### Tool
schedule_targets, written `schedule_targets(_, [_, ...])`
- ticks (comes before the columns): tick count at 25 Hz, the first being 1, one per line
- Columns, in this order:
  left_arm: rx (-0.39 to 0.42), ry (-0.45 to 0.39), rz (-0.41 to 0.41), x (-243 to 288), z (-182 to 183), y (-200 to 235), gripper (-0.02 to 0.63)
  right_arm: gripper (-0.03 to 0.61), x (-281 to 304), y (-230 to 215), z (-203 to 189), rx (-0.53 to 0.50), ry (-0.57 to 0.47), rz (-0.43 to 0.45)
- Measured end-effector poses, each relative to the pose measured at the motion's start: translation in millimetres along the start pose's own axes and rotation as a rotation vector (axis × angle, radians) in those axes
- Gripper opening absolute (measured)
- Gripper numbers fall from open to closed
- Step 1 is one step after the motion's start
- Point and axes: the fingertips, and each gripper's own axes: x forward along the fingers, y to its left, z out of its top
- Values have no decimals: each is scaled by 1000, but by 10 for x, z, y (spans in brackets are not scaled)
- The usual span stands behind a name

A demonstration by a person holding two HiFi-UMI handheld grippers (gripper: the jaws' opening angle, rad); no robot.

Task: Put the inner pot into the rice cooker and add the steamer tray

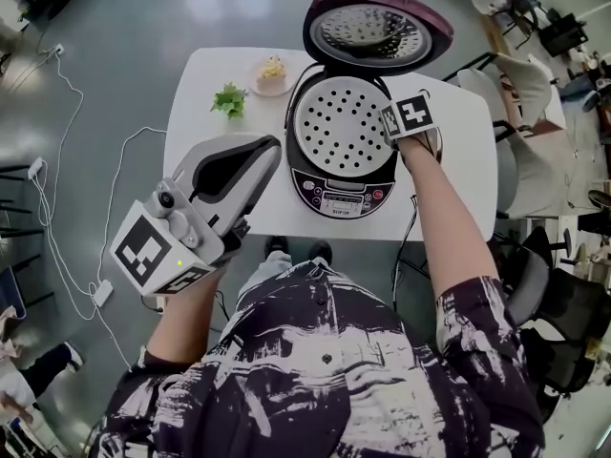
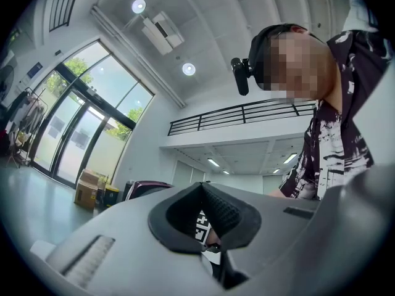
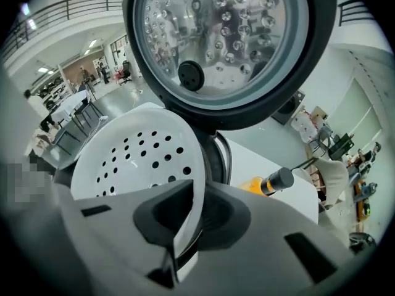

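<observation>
Steamer tray point(image 1: 342, 127) sits in the rice cooker point(image 1: 344, 197), its right rim pinched by the right gripper point(image 3: 185, 227).

White perforated steamer tray point(image 1: 339, 127) sits atop the rice cooker point(image 1: 342, 197) — lid point(image 1: 377, 27) open (upright).

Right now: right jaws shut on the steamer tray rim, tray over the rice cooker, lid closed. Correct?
No. The lid is open, tilted back behind the rice cooker; the head view shows it. The right gripper does have its jaws shut on the steamer tray rim.
</observation>
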Motion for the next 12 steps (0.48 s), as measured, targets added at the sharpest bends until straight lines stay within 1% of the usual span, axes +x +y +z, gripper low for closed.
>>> schedule_targets(4, [-7,1,-9,29,-23,-1,5,5,15,13,2,-51,-4,-21])
schedule_targets(8, [-12,1,-22,66,-29,-23,5,22,-9,28,7,-87,-16,-32])
schedule_targets(9, [-13,1,-26,78,-28,-32,5,38,-15,42,7,-92,-20,-26])
schedule_targets(11, [-12,2,-32,104,-26,-48,5,92,-20,79,12,-92,-33,-7])
schedule_targets(12, [-12,4,-35,116,-27,-54,5,95,-26,94,17,-90,-40,-1])
